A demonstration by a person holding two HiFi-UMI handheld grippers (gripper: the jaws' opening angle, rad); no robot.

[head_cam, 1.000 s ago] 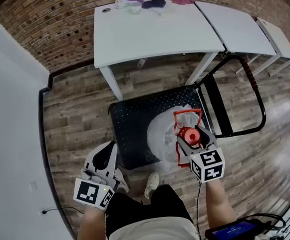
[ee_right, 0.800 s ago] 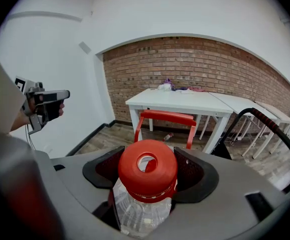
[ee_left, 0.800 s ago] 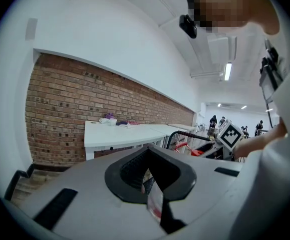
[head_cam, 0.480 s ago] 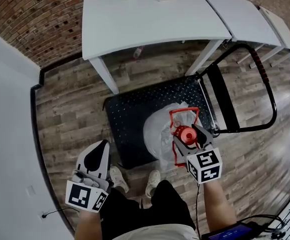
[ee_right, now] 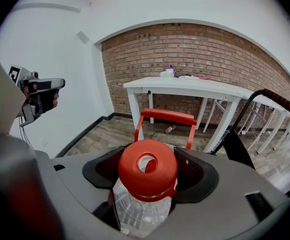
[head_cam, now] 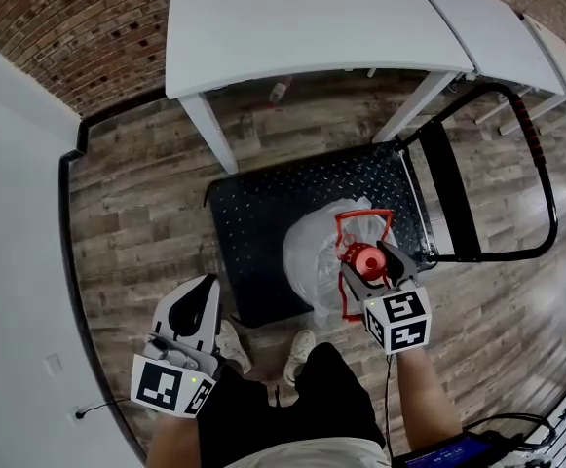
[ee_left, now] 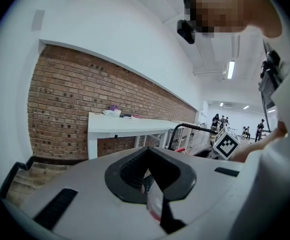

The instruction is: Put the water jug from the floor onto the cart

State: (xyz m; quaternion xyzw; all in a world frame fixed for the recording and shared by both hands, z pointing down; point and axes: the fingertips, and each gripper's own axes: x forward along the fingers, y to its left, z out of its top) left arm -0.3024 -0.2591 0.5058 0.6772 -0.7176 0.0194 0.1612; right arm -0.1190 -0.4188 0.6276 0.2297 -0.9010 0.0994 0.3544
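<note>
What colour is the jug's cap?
Red. The cap shows best in the right gripper view.

White table (head_cam: 302, 27) stands against brick wall (head_cam: 88, 37).

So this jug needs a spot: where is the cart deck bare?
The cart deck is bare across its left half, from the jug out to the left edge, and along the far strip toward the table. The right side is crowded: the jug, gripped by the right gripper, sits close to the cart handle.
</note>
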